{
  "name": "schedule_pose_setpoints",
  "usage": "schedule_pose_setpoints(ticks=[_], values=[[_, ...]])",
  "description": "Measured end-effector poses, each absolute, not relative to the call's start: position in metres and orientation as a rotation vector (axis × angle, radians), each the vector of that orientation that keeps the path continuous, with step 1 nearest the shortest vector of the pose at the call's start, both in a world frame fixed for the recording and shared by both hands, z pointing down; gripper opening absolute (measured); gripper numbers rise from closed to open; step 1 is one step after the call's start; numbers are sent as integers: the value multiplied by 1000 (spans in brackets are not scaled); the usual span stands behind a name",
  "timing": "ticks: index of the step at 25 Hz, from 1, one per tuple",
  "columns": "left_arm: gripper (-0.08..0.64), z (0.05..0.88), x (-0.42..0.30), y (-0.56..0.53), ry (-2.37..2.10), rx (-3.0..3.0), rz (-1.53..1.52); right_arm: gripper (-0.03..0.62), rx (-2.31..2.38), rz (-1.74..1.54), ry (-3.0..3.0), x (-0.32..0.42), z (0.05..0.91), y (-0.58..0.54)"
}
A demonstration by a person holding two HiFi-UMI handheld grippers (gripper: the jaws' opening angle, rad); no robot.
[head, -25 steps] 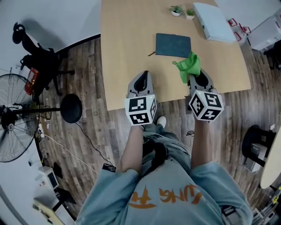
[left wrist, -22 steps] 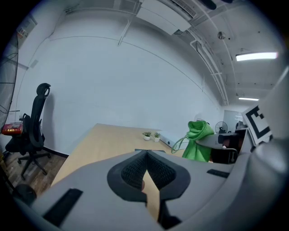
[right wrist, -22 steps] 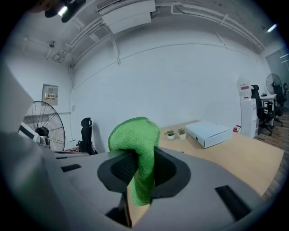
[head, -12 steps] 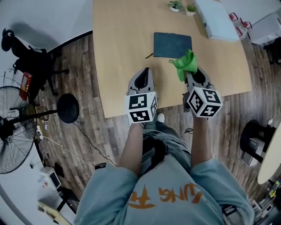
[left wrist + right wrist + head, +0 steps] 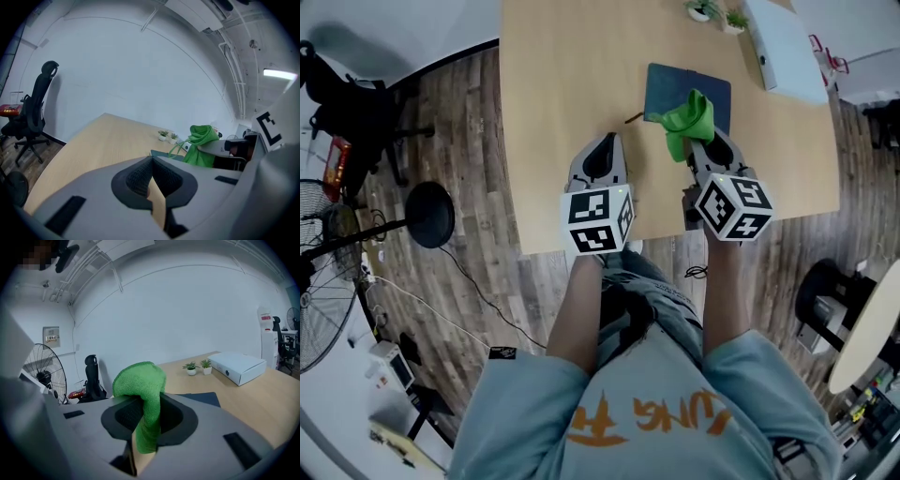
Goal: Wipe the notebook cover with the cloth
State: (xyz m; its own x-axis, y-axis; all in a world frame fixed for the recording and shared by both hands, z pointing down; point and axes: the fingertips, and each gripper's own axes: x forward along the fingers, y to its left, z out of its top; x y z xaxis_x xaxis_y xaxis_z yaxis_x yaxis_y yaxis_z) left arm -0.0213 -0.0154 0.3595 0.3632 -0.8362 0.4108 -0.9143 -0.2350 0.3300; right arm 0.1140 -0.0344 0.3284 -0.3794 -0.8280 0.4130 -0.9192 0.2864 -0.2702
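A dark teal notebook [image 5: 661, 90] lies flat on the wooden table [image 5: 553, 84], ahead of my right gripper [image 5: 701, 142]. That gripper is shut on a green cloth [image 5: 687, 118], whose bunched top hangs over the notebook's near right part. In the right gripper view the cloth [image 5: 143, 394] is pinched between the jaws, and the notebook [image 5: 201, 398] shows just beyond them. My left gripper [image 5: 606, 142] hovers over bare table to the left of the notebook, shut with nothing in it. In the left gripper view the cloth [image 5: 201, 145] shows at the right.
Two small potted plants [image 5: 718, 13] and a white box [image 5: 787, 47] stand at the table's far right. The table's near edge [image 5: 675, 239] lies under my grippers. An office chair [image 5: 352, 103], a round stand base [image 5: 429, 214] and a fan [image 5: 319, 281] are on the floor at left.
My right gripper has carried the green cloth forward, from short of the notebook to over its near part. The left gripper has kept its place, still shut.
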Motion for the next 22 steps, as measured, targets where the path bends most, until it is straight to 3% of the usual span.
schedule_pose_setpoints(ticks=[22], values=[[17,406,-16,-62,-1438,2058,225,70,1491,783,-2283,87,387,-84]])
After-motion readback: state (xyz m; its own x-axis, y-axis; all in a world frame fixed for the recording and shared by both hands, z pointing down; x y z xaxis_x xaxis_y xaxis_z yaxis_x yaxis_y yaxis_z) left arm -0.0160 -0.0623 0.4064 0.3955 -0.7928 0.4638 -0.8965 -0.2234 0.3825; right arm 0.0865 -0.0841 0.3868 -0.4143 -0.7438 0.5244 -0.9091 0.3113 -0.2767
